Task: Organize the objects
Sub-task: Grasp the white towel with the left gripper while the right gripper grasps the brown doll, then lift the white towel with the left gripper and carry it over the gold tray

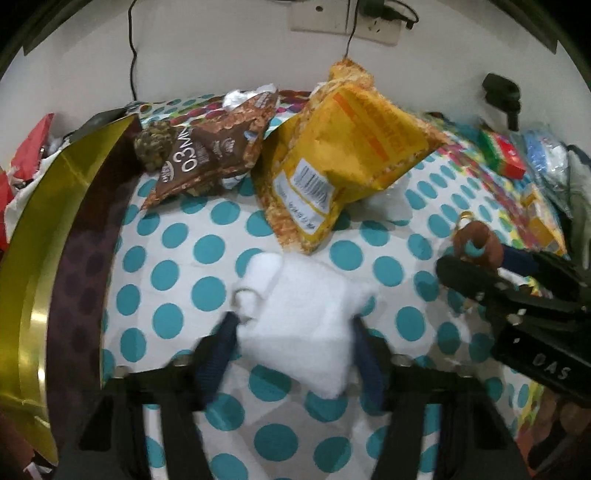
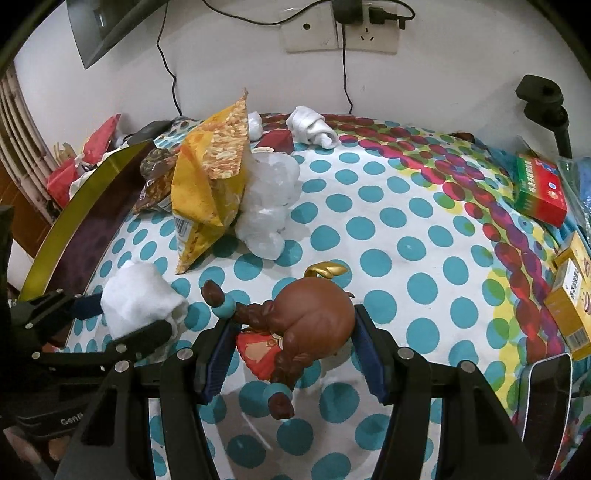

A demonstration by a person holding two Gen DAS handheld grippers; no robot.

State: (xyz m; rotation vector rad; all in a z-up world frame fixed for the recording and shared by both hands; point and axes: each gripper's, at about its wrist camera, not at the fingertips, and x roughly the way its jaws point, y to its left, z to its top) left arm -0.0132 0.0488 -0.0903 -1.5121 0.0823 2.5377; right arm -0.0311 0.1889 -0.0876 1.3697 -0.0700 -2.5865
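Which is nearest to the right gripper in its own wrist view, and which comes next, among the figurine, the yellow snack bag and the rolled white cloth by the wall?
1. Figurine: between the right gripper's fingers.
2. Yellow snack bag: farther back, to the left.
3. Rolled white cloth: farthest, at the table's back edge below the wall socket.

Background stuff: white wall [image 2: 240, 55] with a double socket [image 2: 340, 33], a couple of black cables [image 2: 345, 74] hanging off it, plus a dark clamp thing [image 2: 546, 99] far right.
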